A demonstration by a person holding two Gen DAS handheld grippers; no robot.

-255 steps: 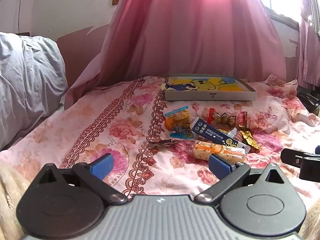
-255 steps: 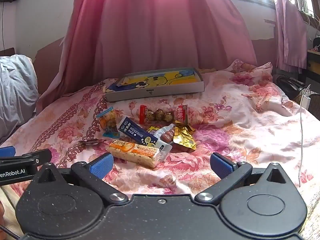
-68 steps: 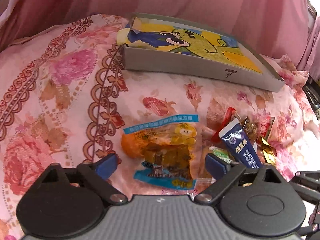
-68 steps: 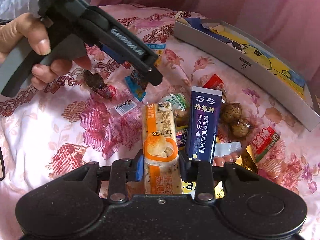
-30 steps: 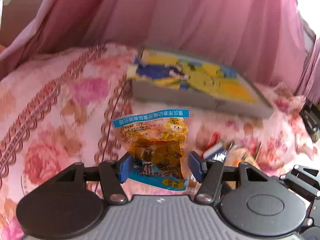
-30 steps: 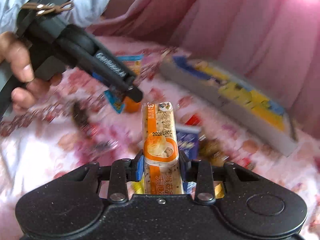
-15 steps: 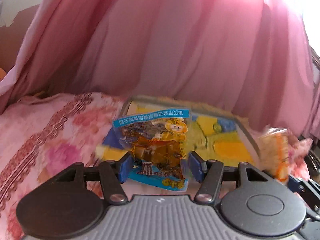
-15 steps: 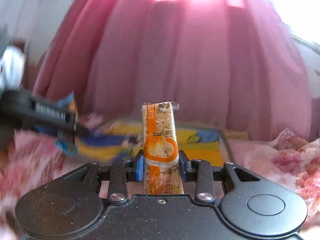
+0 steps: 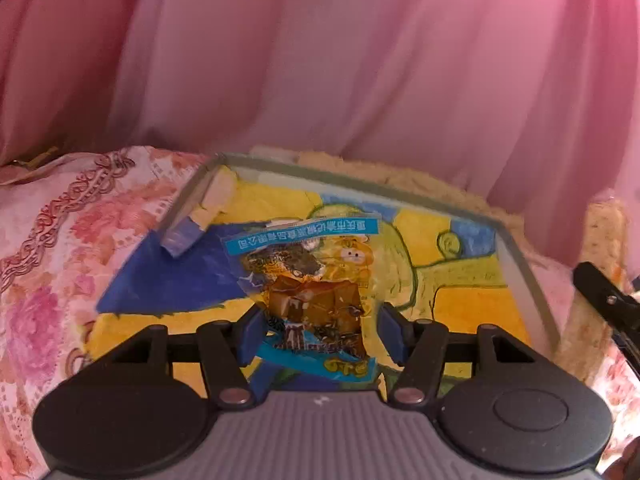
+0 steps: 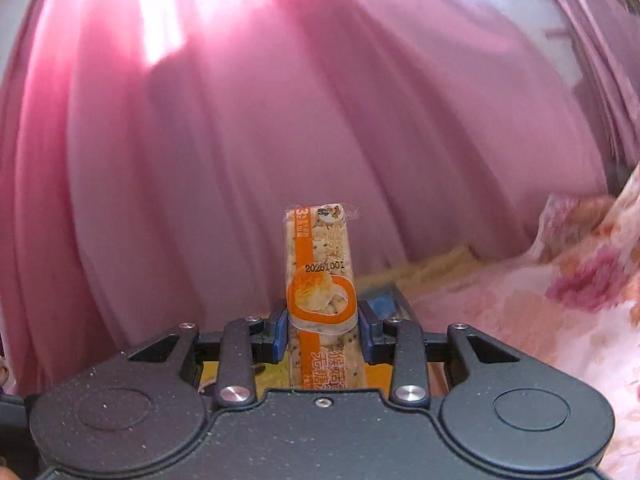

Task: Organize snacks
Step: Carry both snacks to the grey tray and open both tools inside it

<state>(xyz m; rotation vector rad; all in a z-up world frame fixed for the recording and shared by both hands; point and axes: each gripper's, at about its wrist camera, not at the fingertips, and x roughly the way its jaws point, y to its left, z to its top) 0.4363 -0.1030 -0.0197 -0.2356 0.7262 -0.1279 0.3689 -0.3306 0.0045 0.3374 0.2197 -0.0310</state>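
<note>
My left gripper [image 9: 320, 332] is shut on a clear snack bag with a blue top band and brown pieces [image 9: 316, 284], held above the shallow grey box [image 9: 520, 268] with a yellow and blue cartoon lining. The right gripper [image 10: 322, 332] is shut on a long orange-and-white cracker bar [image 10: 320, 276] that points upward against the pink curtain. A yellow strip of the box lining shows just under the right fingers [image 10: 280, 330]. At the right edge of the left wrist view, the other gripper's black tip [image 9: 604, 300] shows.
A pink curtain [image 10: 280, 100] hangs close behind the box. Floral pink bedding [image 9: 68, 248] spreads left of the box and rises in folds on the right [image 10: 560, 304]. The other snacks on the bed are out of view.
Both grippers closed on their snacks, lifted them off the bed and carried them forward; the left one now hangs over the box, the right one faces the curtain near the box's far edge.
</note>
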